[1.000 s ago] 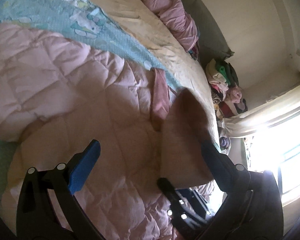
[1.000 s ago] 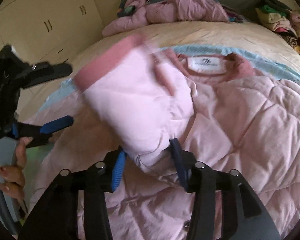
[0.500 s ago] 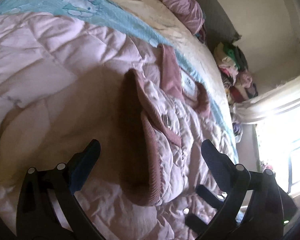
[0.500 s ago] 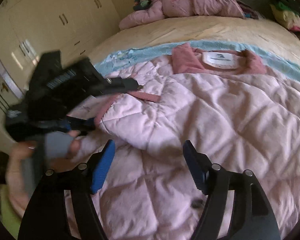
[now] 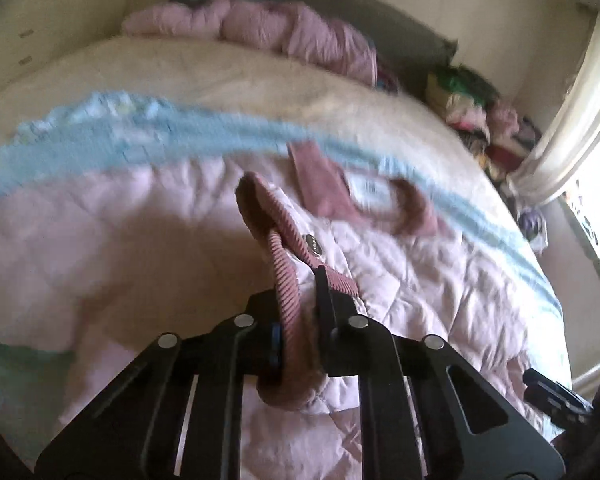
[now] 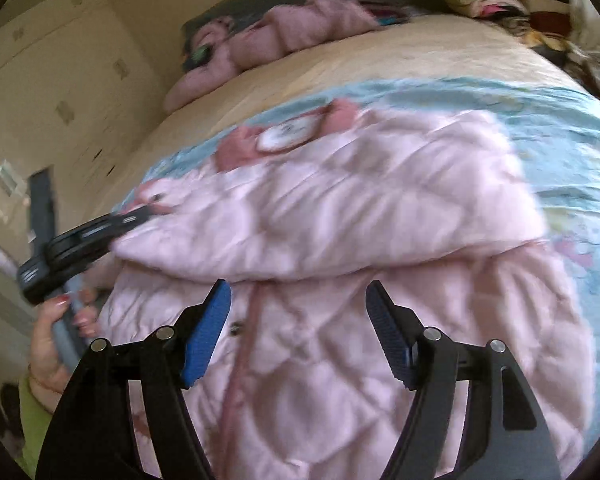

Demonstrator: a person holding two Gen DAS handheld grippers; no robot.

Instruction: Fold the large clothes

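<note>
Your left gripper (image 5: 300, 300) had its jaws clamped tight on the ribbed dusty-pink cuff (image 5: 286, 284) of the pink quilted jacket (image 5: 400, 280); the jaws had just snapped closed around it, and the cuff band stood pinched between them, its loop rising beyond the tips with a metal snap button (image 5: 314, 245) showing on the band. In the right wrist view that same gripper (image 6: 140, 214) reached in from the left edge, gripped at the handle by your hand (image 6: 56, 340) with red-painted nails, a green sleeve (image 6: 36, 420) below it.

Your right gripper (image 6: 298, 300) had its jaws standing wide, blue pads (image 6: 206, 336) apart, with nothing pressed between them; they had just been opening. They hung over the jacket's front, near the darker pink placket strip (image 6: 244, 344) and a small snap.

The jacket lay spread across the bed, on a light blue printed sheet (image 6: 560, 148) over a cream bedcover (image 5: 220, 80). Its dusty-pink collar (image 5: 324, 184) with a white label (image 6: 288, 134) pointed toward the headboard. One quilted sleeve (image 6: 340, 208) lay folded across the body, running from the far shoulder to the cuff in your left jaws.

Farther up the bed, another pink garment (image 5: 268, 28) lay bunched against the headboard, and a heap of mixed clothes (image 5: 476, 108) sat at the far corner by the window curtain (image 5: 572, 120). Cream wardrobe doors (image 6: 60, 80) stood to the left.
</note>
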